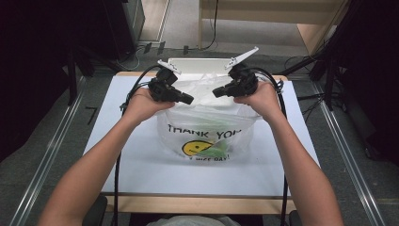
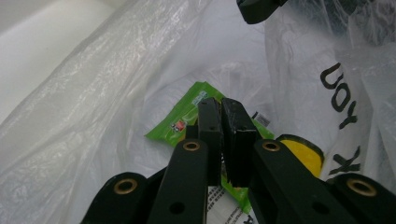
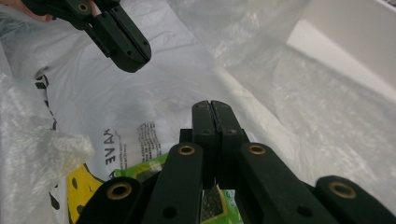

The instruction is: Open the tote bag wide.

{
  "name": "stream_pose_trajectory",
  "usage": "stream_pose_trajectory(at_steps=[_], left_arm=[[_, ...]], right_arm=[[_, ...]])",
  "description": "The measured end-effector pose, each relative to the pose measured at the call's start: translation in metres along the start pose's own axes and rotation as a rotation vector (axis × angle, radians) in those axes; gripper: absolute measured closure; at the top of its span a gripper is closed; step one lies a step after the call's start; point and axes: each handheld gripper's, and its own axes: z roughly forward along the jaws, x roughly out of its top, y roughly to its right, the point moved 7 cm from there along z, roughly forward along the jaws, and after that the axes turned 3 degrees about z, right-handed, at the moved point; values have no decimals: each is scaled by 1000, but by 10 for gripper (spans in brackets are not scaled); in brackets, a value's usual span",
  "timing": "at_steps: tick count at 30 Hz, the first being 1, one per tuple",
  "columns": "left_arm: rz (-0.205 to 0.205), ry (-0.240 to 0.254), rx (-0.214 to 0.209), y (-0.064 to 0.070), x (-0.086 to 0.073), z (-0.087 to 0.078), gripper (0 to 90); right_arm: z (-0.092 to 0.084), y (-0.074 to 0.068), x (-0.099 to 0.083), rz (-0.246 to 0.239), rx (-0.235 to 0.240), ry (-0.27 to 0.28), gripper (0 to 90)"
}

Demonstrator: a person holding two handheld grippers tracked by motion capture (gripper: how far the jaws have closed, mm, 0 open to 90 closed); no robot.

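A clear plastic bag (image 1: pixel 207 123) printed THANK YOU with a yellow smiley stands open on the white table top (image 1: pixel 136 160). A green packet (image 2: pixel 184 117) lies inside it at the bottom, and it shows through the front wall as the green packet (image 1: pixel 215 149). My left gripper (image 1: pixel 190 99) and right gripper (image 1: pixel 215 92) hover over the bag's mouth, tips facing each other and a little apart. In the left gripper view my jaws (image 2: pixel 220 106) are pressed together above the packet. The right gripper (image 3: pixel 212 106) is also shut, with no film visible between its pads.
A white box (image 1: pixel 197 63) stands at the table's far edge behind the bag. The table's wooden front edge (image 1: pixel 197 203) is near the person. Cables trail from both grippers along the forearms. Grey floor and metal rails flank the table.
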Motion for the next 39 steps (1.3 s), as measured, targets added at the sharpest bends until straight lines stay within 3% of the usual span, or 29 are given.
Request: stream_pose_trajectory(at_steps=[9, 12, 15, 17, 21, 27, 39], left_arm=[[-50, 1, -16, -2, -23, 12, 888], [-55, -4, -22, -1, -27, 17, 888], [-49, 1, -11, -1, -28, 19, 888], [-62, 19, -27, 0, -30, 20, 888], [-65, 9, -27, 1, -37, 26, 888], [-73, 17, -15, 2, -48, 31, 888], [-103, 14, -6, 2, -70, 45, 888]], right_arm=[[11, 3, -26, 32, -10, -15, 900], [15, 3, -32, 32, -12, -30, 900], [16, 2, -36, 39, -13, -16, 900], [16, 3, -40, 42, -15, -11, 900], [18, 3, -51, 56, -16, -8, 900], [23, 4, -70, 60, -51, -24, 900], [33, 6, -94, 102, -54, 2, 900]])
